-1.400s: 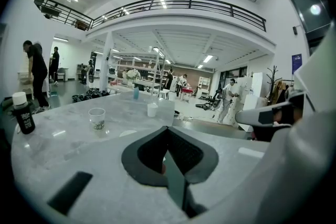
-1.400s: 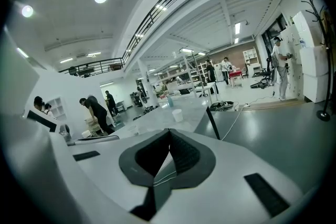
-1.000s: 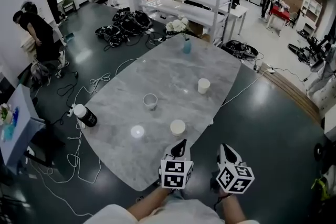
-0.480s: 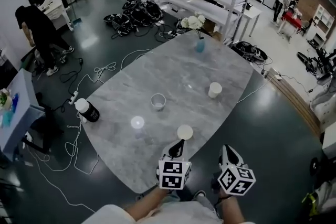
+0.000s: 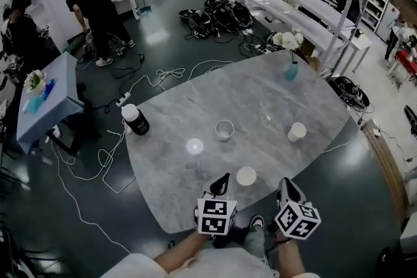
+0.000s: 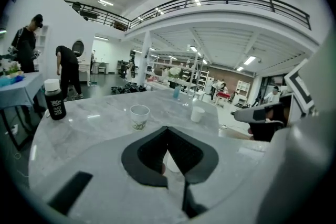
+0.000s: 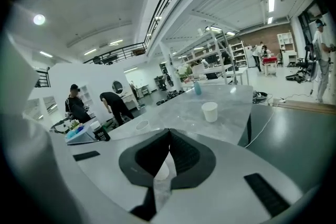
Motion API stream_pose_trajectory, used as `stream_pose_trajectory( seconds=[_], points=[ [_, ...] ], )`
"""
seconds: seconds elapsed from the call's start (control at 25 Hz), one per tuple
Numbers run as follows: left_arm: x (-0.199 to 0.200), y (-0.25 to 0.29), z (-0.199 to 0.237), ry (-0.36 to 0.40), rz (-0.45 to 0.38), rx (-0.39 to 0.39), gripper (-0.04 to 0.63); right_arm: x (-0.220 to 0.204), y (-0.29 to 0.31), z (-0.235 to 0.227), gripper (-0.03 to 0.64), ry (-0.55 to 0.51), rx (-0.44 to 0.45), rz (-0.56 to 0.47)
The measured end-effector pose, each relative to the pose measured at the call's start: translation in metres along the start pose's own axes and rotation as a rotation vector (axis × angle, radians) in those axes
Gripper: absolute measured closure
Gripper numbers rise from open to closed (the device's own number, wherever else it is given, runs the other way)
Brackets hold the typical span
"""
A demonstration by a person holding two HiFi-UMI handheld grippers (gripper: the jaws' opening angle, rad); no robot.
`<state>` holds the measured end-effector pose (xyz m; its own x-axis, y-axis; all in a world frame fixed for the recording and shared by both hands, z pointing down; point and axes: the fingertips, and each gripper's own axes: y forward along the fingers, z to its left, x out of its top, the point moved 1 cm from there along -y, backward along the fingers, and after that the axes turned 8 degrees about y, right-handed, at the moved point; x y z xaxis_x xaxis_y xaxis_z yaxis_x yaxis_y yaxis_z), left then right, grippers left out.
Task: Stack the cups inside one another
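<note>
Now the left gripper [image 5: 225, 177] and right gripper [image 5: 285, 183] are hovering, jaws together, with the nearest cup [image 5: 246, 176] standing mouth-up just beyond the left jaws.

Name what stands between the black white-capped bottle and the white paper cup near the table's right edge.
In the head view, a pale printed paper cup stands roughly midway between them.

White cups [image 5: 296, 132], grey-marbled table [image 5: 260, 94]

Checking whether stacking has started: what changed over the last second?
The left gripper and right gripper, both shut and empty, have edged forward so the nearest cup now shows between their tips. Nothing was grasped or released. The other cups and the bottle stay put on the table.
</note>
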<state>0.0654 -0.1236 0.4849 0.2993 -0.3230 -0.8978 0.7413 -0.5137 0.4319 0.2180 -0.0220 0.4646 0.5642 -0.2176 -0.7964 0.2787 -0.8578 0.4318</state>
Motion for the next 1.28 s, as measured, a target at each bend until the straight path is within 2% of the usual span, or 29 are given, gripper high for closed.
stream_pose_trajectory(
  seconds=[0.12,0.32,0.68,0.96,1.28],
  points=[
    [0.011,0.009,0.001,-0.030,-0.006,0.101,0.601,0.021,0.031,0.001,0.609,-0.040,0.100,0.041],
    [0.010,0.016,-0.010,-0.106,0.002,0.223,0.601,0.043,0.058,-0.002,0.609,-0.116,0.222,0.094],
    [0.011,0.024,-0.016,-0.160,-0.005,0.350,0.601,0.049,0.083,-0.013,0.609,-0.133,0.311,0.161],
    [0.015,0.024,-0.024,-0.174,-0.034,0.354,0.601,0.048,0.077,-0.006,0.609,-0.171,0.343,0.159],
    [0.022,0.043,-0.054,-0.154,-0.032,0.295,0.601,0.058,0.069,-0.037,0.609,-0.162,0.298,0.144]
  ],
)
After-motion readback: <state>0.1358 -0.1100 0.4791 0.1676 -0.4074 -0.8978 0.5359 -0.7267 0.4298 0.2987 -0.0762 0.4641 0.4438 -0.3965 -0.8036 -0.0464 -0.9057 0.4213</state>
